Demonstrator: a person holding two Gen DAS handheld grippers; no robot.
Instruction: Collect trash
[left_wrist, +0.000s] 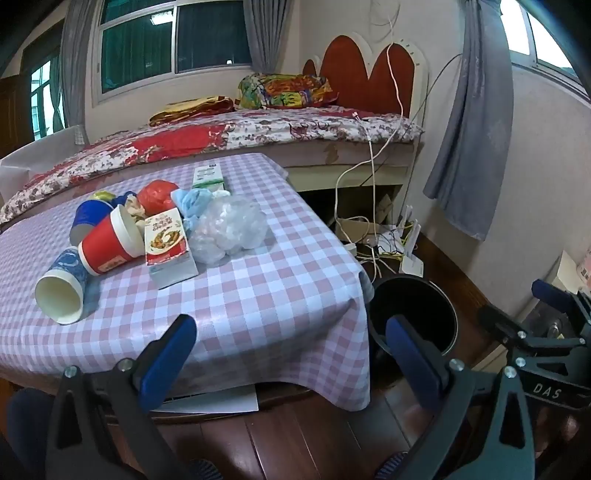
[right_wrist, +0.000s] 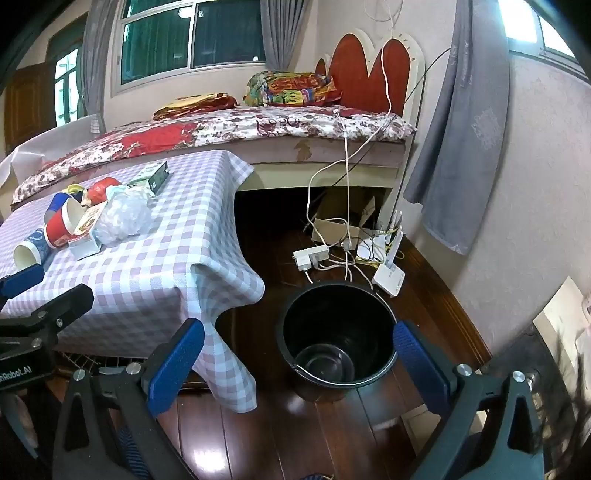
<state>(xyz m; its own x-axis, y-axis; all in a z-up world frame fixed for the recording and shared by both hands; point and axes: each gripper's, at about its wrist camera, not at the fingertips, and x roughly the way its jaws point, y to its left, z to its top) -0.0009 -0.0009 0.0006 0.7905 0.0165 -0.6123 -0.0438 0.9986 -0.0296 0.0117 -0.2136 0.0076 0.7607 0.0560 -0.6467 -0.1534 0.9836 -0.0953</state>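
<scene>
we see the trash pile (left_wrist: 159, 225) heaped on the checked tablecloth (left_wrist: 258, 295) beside the bed (left_wrist: 258, 125); a black bin (right_wrist: 340, 332) stands on the wood floor. our left gripper (left_wrist: 291, 332) and right gripper (right_wrist: 299, 339) gape wide, empty.

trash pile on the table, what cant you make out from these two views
- Items behind the red cup and red bag: both views, hidden by the pile in front.
- Print on the food box: too small in either view.
- What the clear plastic bag holds: crumpled, unclear.
- Black bin: left wrist view, partly hidden by the checked tablecloth and a gripper finger.
</scene>
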